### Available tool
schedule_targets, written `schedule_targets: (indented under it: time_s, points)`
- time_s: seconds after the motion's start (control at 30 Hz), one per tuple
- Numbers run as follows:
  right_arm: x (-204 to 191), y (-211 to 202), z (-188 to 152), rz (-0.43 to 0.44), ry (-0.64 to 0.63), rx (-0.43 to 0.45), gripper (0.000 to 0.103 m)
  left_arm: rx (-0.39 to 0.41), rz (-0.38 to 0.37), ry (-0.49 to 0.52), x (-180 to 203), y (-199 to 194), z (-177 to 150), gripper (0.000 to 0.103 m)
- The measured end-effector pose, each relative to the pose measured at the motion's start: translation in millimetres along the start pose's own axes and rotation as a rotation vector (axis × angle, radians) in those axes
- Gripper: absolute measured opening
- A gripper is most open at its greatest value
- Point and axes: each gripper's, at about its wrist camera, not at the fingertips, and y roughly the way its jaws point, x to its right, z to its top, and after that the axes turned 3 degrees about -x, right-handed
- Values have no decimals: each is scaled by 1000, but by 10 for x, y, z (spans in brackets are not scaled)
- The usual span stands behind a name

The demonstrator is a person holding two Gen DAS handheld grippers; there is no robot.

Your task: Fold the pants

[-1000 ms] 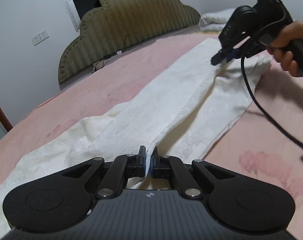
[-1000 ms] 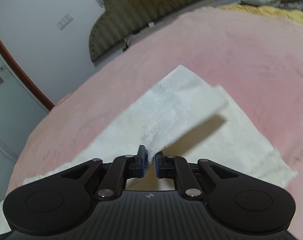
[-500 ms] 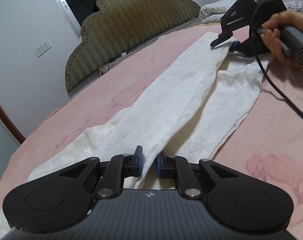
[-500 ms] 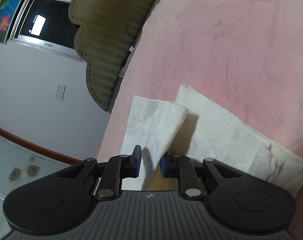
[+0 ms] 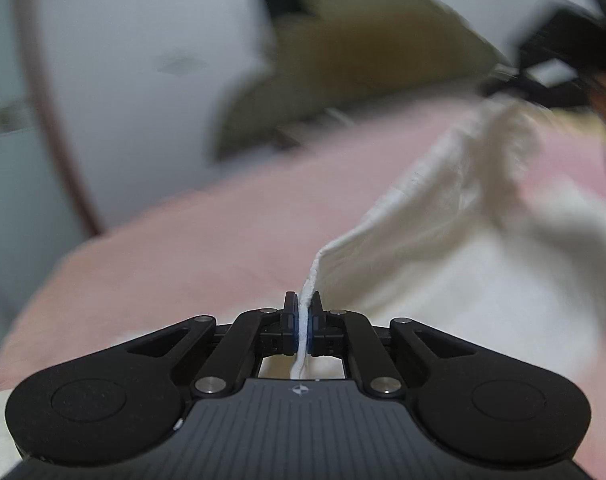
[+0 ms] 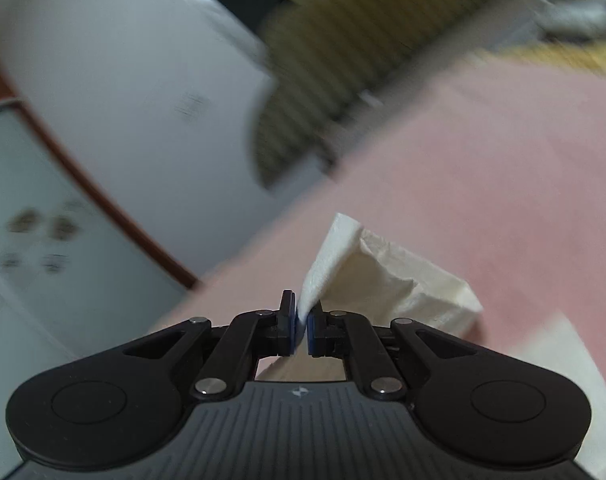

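Both your tools pinch the white pants [image 5: 443, 216]: left tool [image 5: 303, 322], right tool [image 6: 301, 326]. The cloth hangs lifted over the pink bed [image 5: 191, 248], the olive headboard [image 6: 343, 40] beyond.

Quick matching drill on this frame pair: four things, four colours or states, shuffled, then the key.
Things:
1. left gripper
2. bedspread
3. headboard
4. pants

States:
A. olive, ribbed
B. white, lifted off the bed at both gripped ends
C. pink
D. closing on a fold of fabric

Pairs: 1-D, 2-C, 3-A, 4-B. The right gripper pinches the other end.
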Motion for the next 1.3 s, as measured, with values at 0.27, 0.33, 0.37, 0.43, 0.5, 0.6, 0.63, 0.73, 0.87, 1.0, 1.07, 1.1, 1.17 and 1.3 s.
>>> schedule_targets:
  time_s: [0.27, 0.33, 0.37, 0.43, 0.5, 0.6, 0.63, 0.73, 0.87, 1.0, 1.07, 1.1, 1.17, 1.3]
  points:
    - [641, -460, -643, -340, 123, -36, 6, 55, -100, 168, 299, -361, -201, 10]
    - [973, -595, -912, -414, 239, -66, 6, -9, -160, 294, 602, -336, -492, 11]
    - [1067, -666, -1011, -432, 273, -71, 6, -30, -182, 335, 715, -337, -603, 11]
    - [1132, -799, -1126, -452, 286, -66, 6, -51, -198, 382, 854, -345, -748, 11]
    - [1112, -846, -1140, -455, 269, -62, 6, -40, -194, 399, 887, -351, -774, 11]
    - [1017, -880, -1146, -471, 213, -60, 6, -48, -215, 346, 811, -345, -685, 11]
    - [987, -887, -1158, -478, 198, -62, 6, -49, -217, 340, 789, -338, -666, 11]
    - [1061, -923, -1190, -499, 193, -91, 6, -47, -215, 373, 822, -328, -716, 11]
    - [1074, -940, -1196, -483, 241, -81, 6, -32, -208, 406, 830, -360, -775, 10]
    - [1017, -1010, -1167, -464, 226, -83, 6, -15, -233, 356, 686, -408, -708, 10]
    - [1054, -1016, -1174, -470, 226, -93, 6, -33, -259, 340, 665, -379, -698, 11]
    - [1071, -992, -1181, -477, 217, -110, 6, -46, -264, 347, 683, -350, -715, 11]
    - [1064, -970, -1185, -479, 197, -124, 6, -75, -253, 395, 758, -267, -803, 10]
    - [926, -1033, -1119, -560, 155, -86, 13, -44, -235, 450, 810, -350, -861, 10]
